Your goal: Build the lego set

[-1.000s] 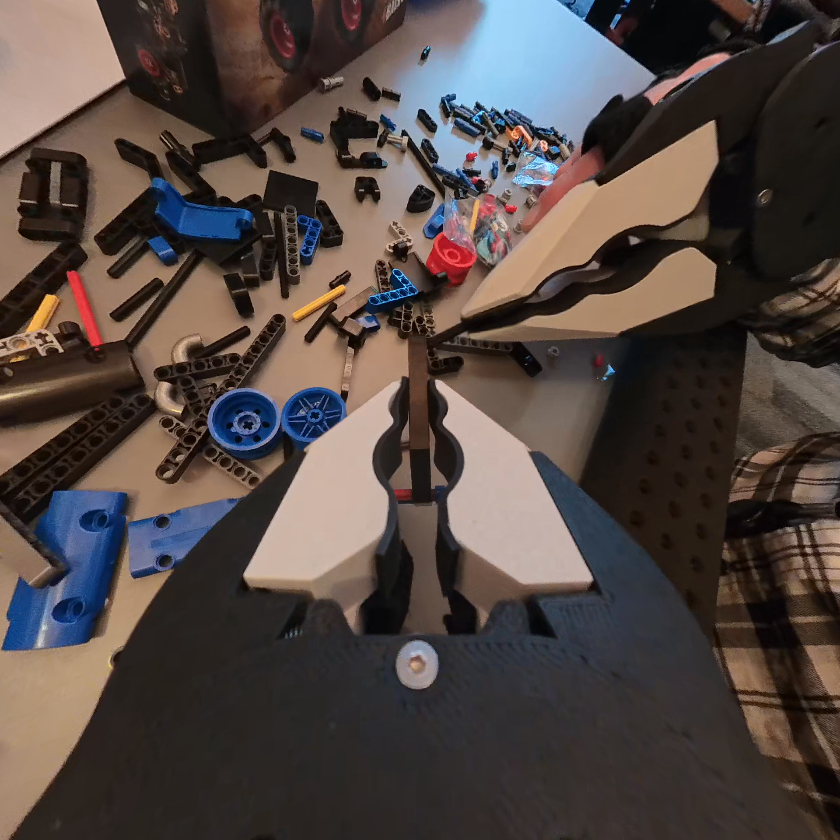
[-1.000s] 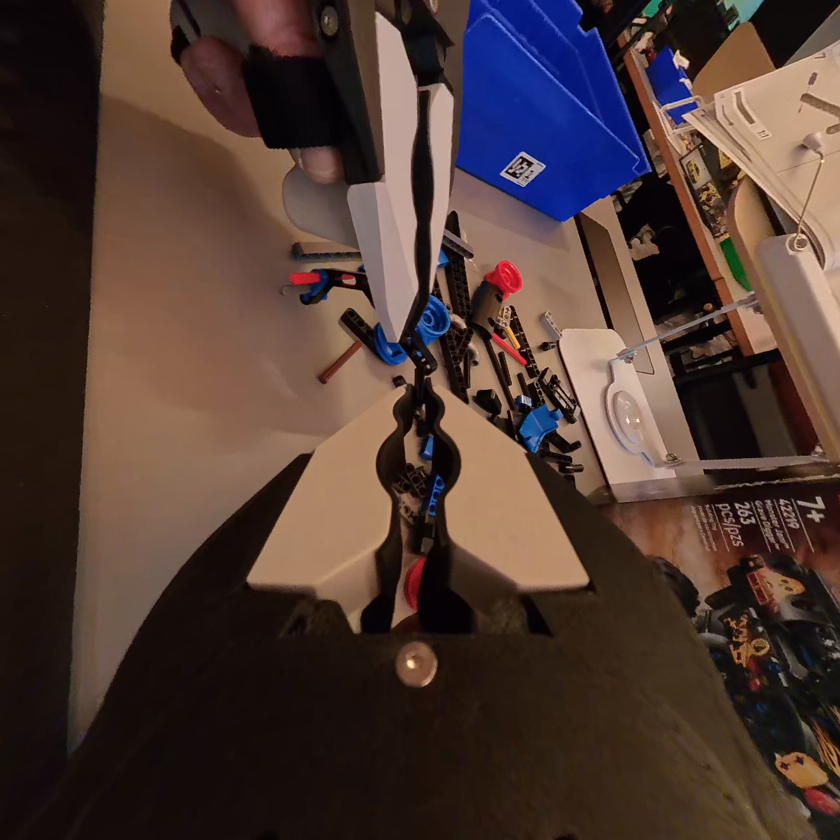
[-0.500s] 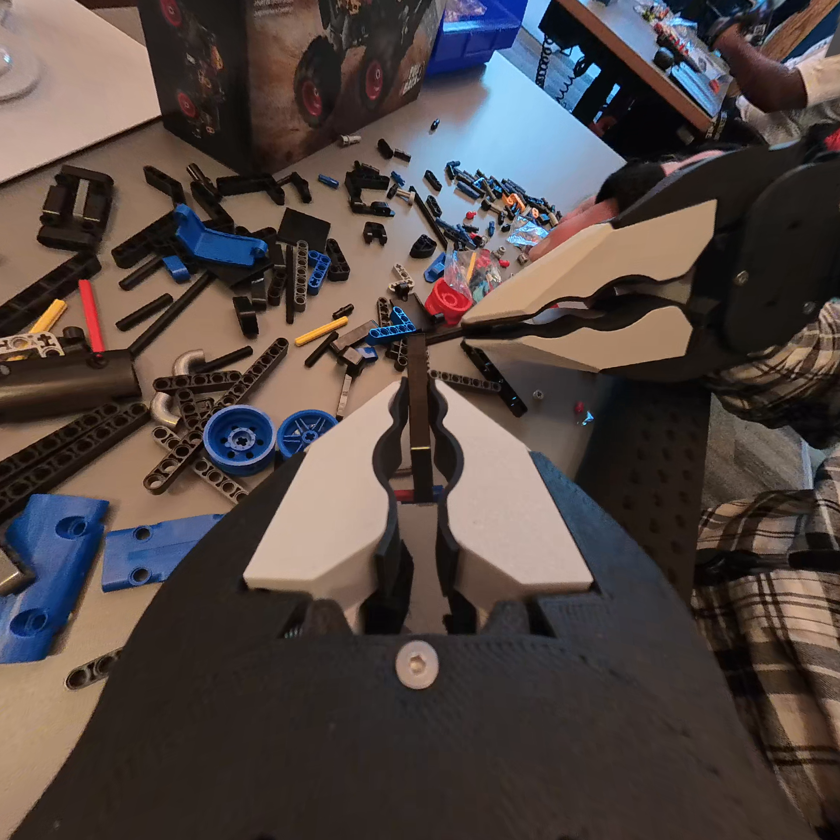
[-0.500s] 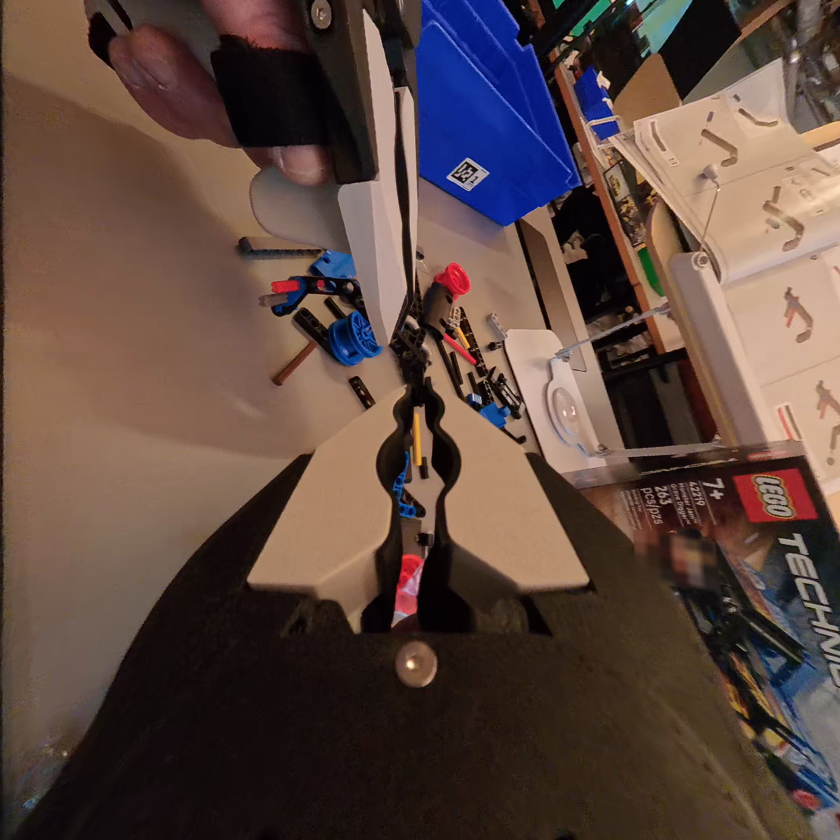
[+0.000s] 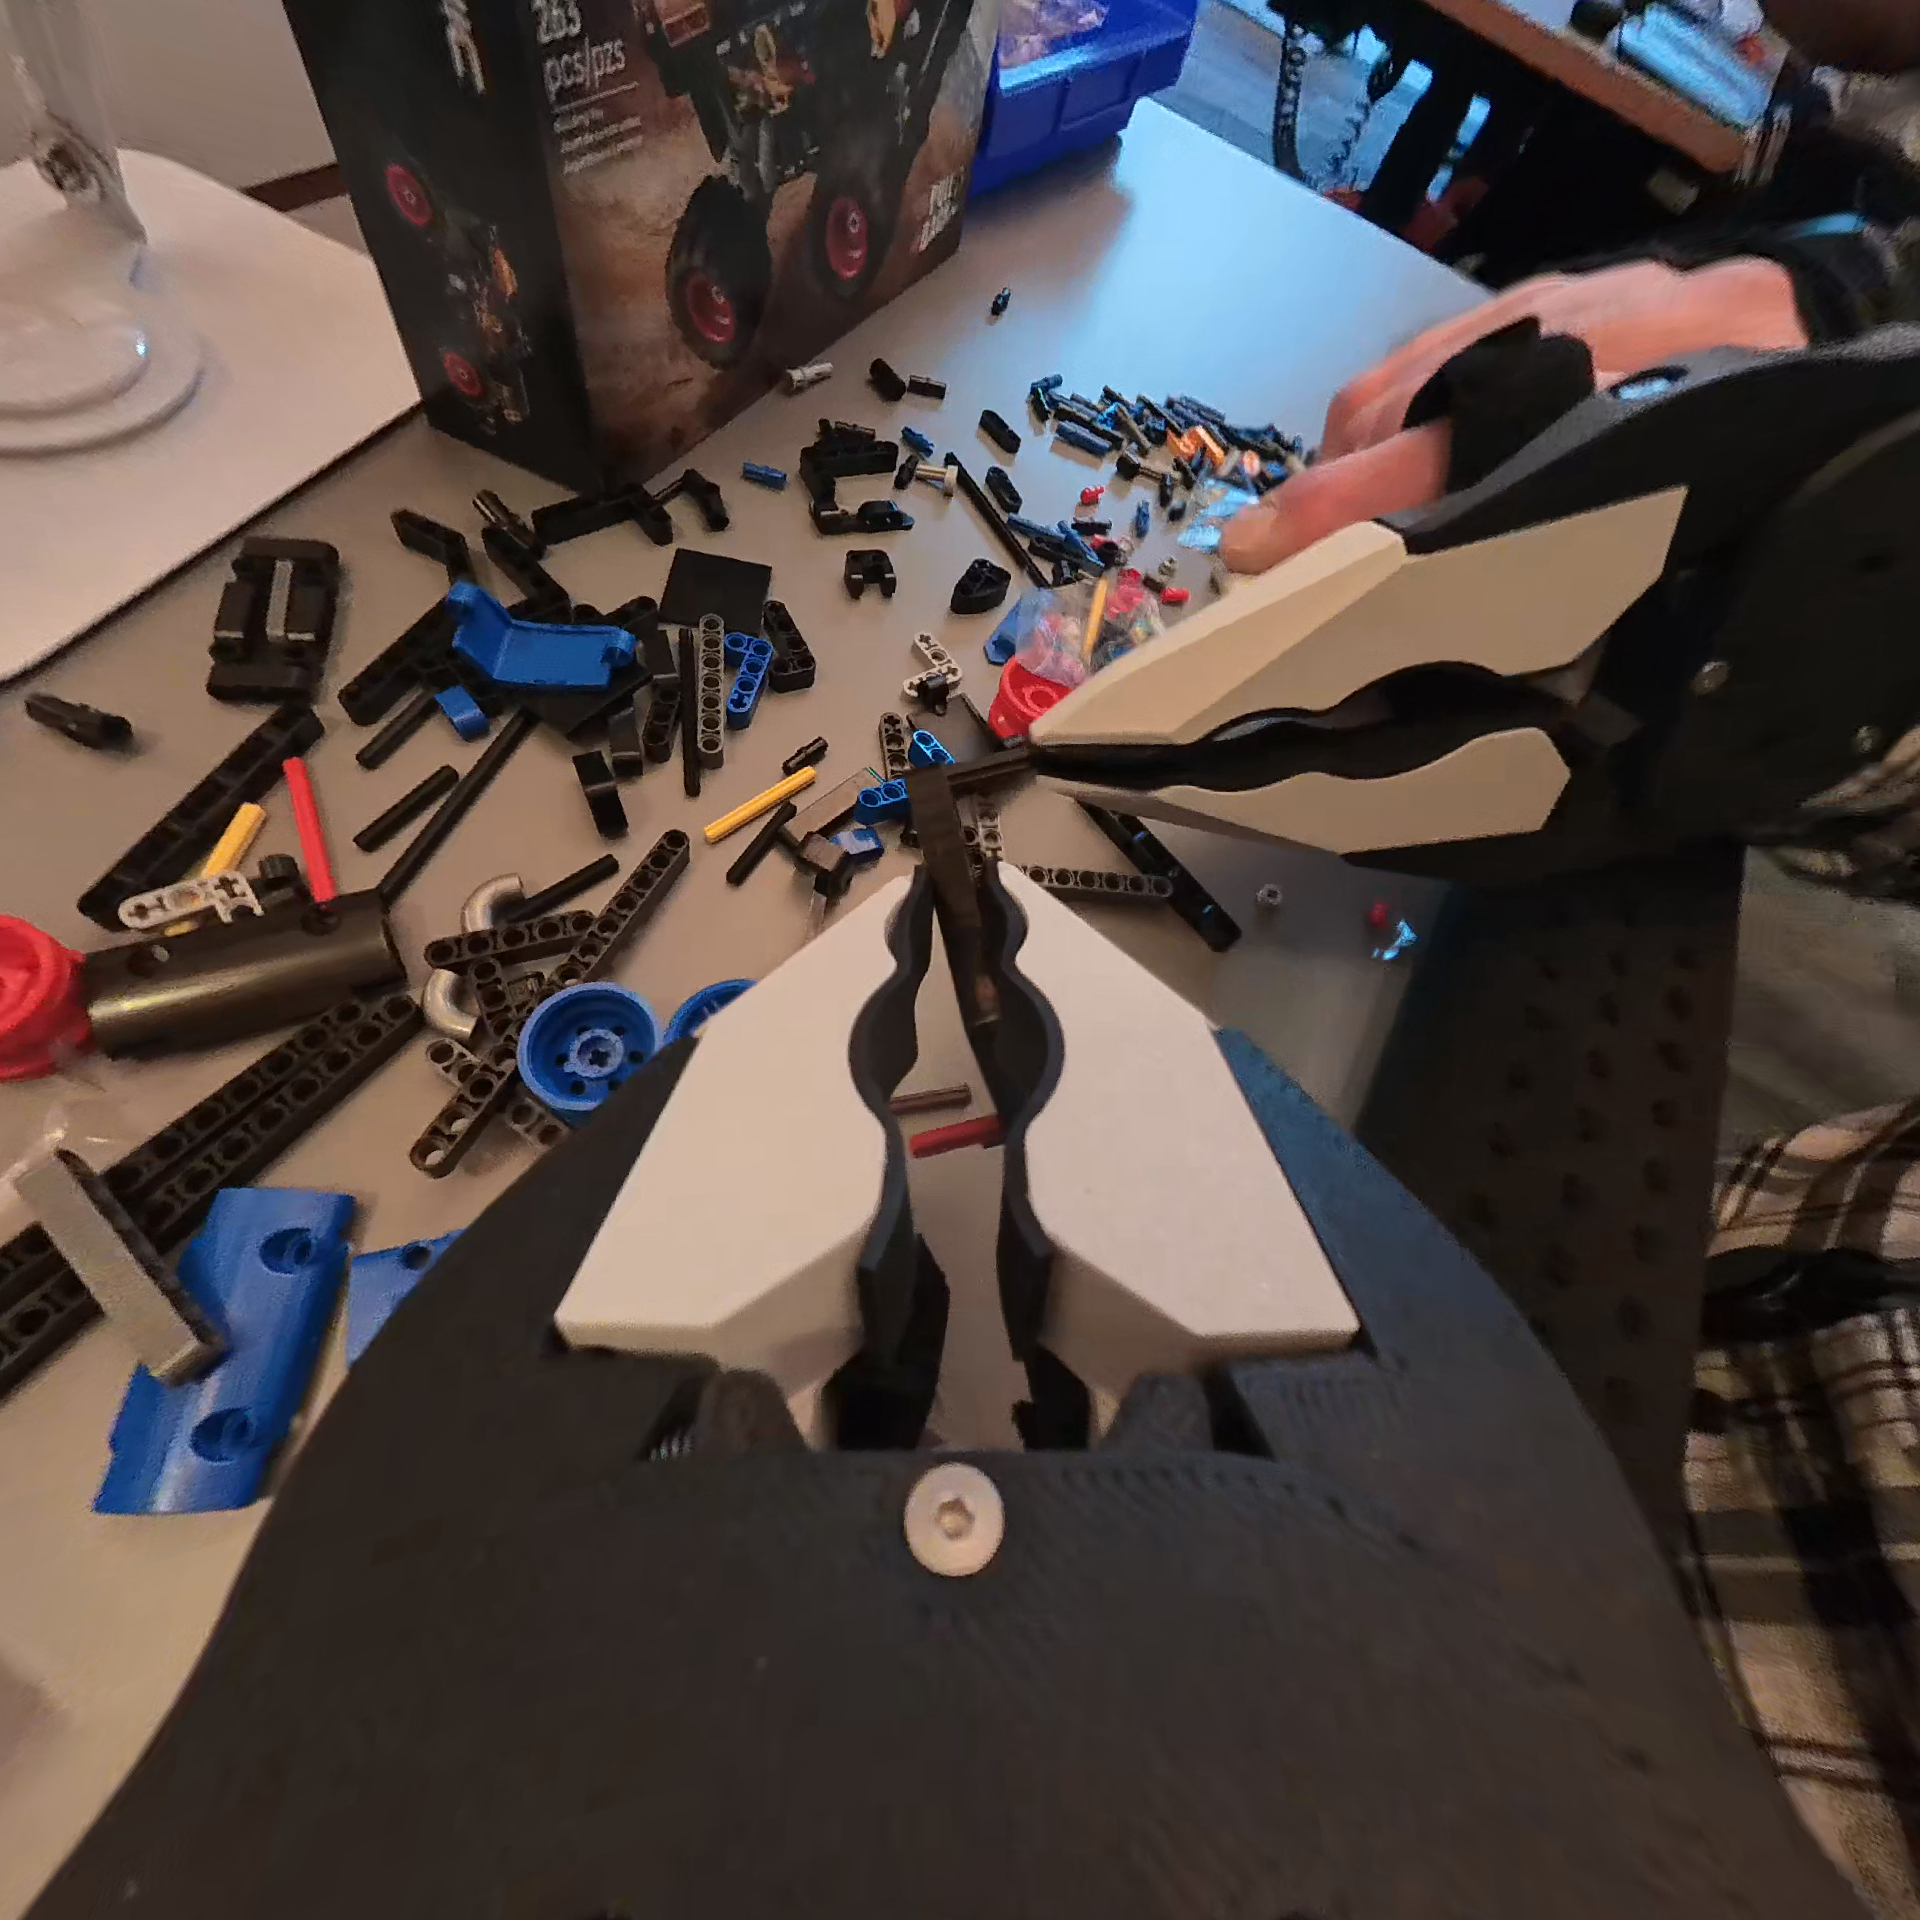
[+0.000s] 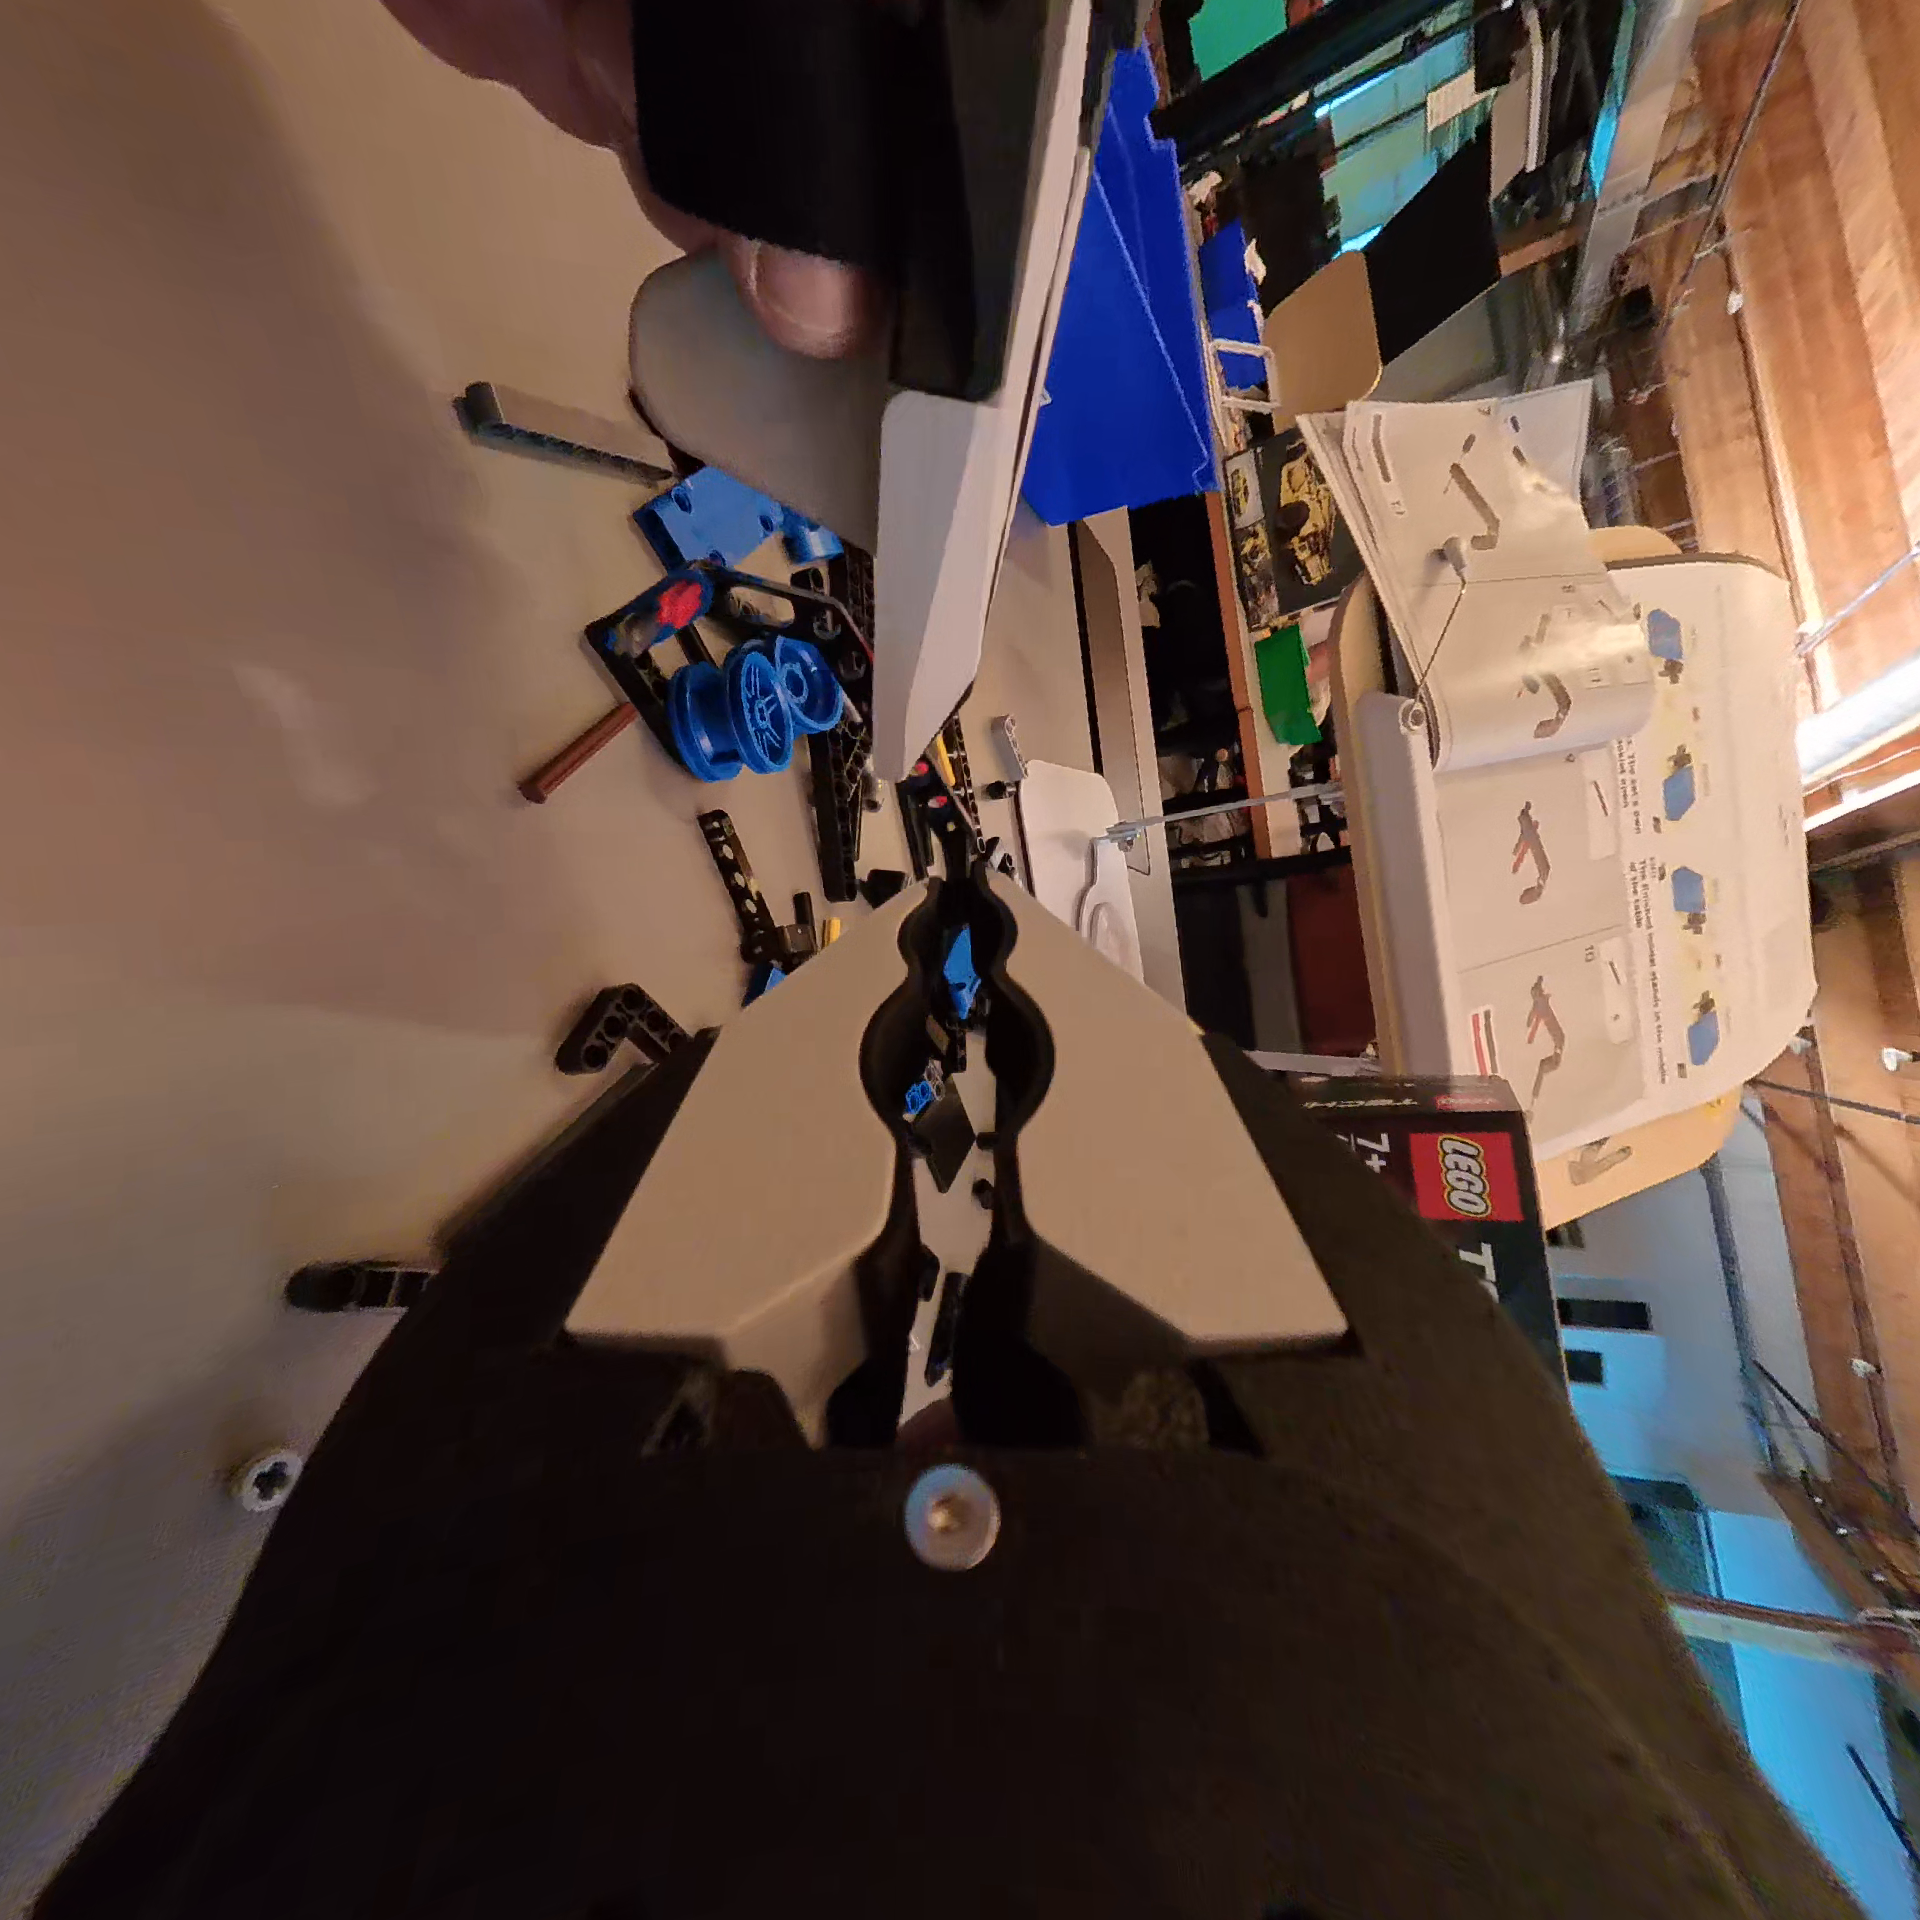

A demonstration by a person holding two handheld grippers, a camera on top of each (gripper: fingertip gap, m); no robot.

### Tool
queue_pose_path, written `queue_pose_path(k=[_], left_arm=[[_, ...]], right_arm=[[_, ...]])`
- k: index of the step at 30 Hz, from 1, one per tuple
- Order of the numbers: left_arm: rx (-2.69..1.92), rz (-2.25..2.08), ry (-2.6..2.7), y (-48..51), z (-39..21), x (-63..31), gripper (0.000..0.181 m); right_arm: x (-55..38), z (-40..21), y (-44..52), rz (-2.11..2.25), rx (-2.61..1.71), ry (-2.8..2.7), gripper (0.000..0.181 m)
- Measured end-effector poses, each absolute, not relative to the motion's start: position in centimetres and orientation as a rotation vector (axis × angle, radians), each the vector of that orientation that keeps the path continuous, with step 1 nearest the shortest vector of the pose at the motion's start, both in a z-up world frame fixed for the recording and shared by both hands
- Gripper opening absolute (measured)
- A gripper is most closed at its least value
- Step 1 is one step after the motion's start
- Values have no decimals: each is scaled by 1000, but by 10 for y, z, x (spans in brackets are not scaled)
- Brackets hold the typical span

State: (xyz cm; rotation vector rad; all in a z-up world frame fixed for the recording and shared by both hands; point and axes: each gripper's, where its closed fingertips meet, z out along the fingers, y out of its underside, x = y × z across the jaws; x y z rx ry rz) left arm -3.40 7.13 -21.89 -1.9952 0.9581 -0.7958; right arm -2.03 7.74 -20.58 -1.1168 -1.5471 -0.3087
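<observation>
Since a second ago both grippers have tilted up, so the set's box [image 5: 665,208] now fills the top of the left wrist view. Left gripper [image 5: 954,883] is clamped on a black beam [image 5: 951,862] held upright; the right gripper [image 5: 1039,764] comes in from the right, pinched on a thin black pin [image 5: 987,771] whose far end meets the beam's top. Loose parts crowd the grey table [image 5: 1091,291] below: blue wheels [image 5: 587,1049], a blue panel [image 5: 540,649], a yellow axle [image 5: 758,803], a red axle [image 5: 309,829] and a red hub [image 5: 1023,691] just behind the right gripper's tips. A hand [image 5: 1538,353] grips that tool. Only the right wrist view, turned sideways, shows the open instruction booklet [image 6: 1558,727] on a stand, a blue bin [image 6: 1122,343] and a brown axle [image 6: 577,756]; its own gripper [image 6: 954,883] is shut around the pin [image 6: 951,842]. Printing on the box and booklet is left unread.
</observation>
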Motion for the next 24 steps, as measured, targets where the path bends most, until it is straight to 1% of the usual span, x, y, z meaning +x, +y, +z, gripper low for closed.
queue_pose_path(k=[11, 24], left_arm=[[-1880, -555, 1222, 63, -216, -33, 6], [-1729, -462, 1417, 52, -209, -28, 6]], right_arm=[[-20, -202, 71, -257, -1077, -1573, 1], [-15, -195, 62, -129, -1026, -1632, 1]])
